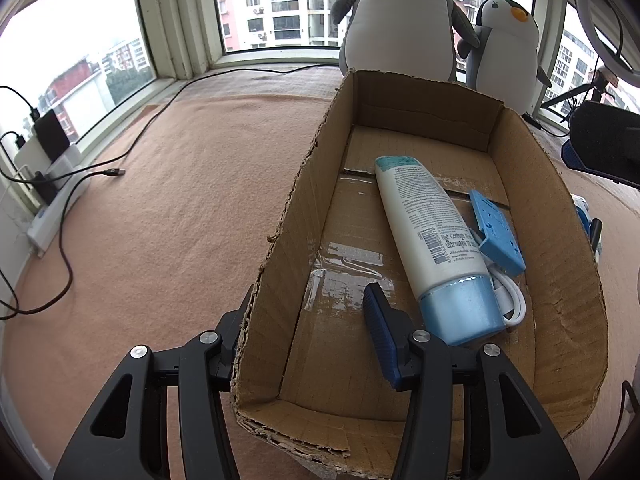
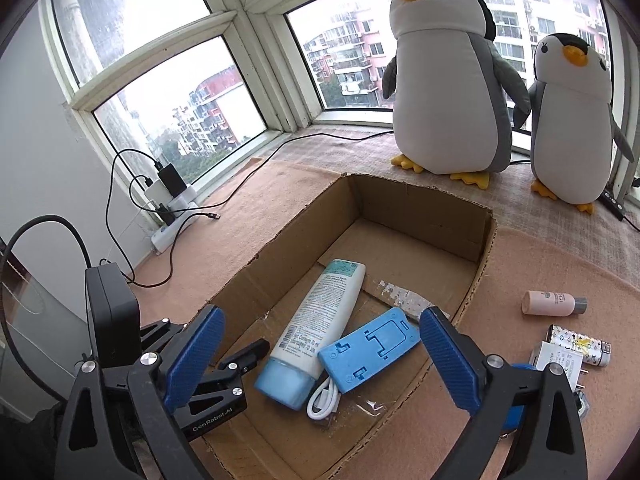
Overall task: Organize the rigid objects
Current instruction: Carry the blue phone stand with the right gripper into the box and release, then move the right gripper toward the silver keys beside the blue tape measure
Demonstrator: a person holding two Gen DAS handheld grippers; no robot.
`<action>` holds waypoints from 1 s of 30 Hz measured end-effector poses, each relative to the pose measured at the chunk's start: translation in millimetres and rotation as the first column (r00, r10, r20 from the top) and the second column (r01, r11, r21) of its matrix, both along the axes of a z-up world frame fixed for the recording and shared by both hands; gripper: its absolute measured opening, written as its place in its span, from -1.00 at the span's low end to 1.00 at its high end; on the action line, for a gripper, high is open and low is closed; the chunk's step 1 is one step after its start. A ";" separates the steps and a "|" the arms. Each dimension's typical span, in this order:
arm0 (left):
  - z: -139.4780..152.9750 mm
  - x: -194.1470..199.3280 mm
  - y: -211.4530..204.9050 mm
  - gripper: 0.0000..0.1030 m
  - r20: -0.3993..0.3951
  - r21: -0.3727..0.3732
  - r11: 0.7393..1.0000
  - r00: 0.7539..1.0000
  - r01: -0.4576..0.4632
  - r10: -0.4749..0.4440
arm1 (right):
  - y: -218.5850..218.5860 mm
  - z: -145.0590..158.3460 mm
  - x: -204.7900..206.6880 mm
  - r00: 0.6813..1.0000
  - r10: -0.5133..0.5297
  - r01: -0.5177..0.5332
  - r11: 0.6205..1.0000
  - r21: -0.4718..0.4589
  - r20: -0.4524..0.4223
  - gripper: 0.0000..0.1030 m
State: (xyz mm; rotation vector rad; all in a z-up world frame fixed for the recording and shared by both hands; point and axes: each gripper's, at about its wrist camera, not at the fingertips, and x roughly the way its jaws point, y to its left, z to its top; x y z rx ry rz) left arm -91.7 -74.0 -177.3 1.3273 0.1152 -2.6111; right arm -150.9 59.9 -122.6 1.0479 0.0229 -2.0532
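Note:
An open cardboard box (image 1: 560, 264) (image 2: 476, 276) lies on a tan blanket. Inside it are a white tube with a light-blue cap (image 1: 428, 224) (image 2: 320, 320), a blue plastic block (image 1: 496, 232) (image 2: 372, 348) and a coiled white cable (image 1: 512, 300) (image 2: 324, 398). My left gripper (image 1: 310, 300) (image 2: 240, 364) is open and straddles the box's left wall, one finger inside and one outside. My right gripper (image 2: 323, 314) hangs open above the tube and block, holding nothing. Right of the box lie a pink bottle (image 2: 554, 303), a patterned small cylinder (image 2: 580, 344) and a white charger (image 2: 554, 360).
Two plush penguins (image 2: 448, 92) (image 2: 572, 120) stand on the window ledge behind the box. A white power strip (image 2: 176, 228) with chargers and black cables (image 1: 64, 256) sits at the left by the window. Open blanket (image 1: 180, 208) stretches left of the box.

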 end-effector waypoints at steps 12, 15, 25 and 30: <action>-0.1 0.5 -0.1 -0.04 -0.001 0.000 1.000 1.000 0.001 -0.001 | 37.8 12.0 8.9 0.997 -0.065 0.065 0.998 0.020 -0.032 0.87; -0.3 0.0 0.2 -0.04 -0.001 -0.001 1.000 1.000 0.002 -0.002 | 60.3 15.0 11.7 0.993 -0.113 0.114 0.993 0.031 -0.047 0.87; -0.4 0.7 -0.2 -0.04 -0.001 -0.003 1.000 1.000 0.004 -0.004 | 134.0 9.0 -6.5 0.955 -0.296 0.295 0.951 0.090 -0.002 0.86; -0.4 0.7 -0.2 -0.04 -0.001 -0.003 1.000 1.000 0.003 -0.003 | 148.0 -1.0 -22.9 0.935 -0.353 0.348 0.932 0.104 0.039 0.30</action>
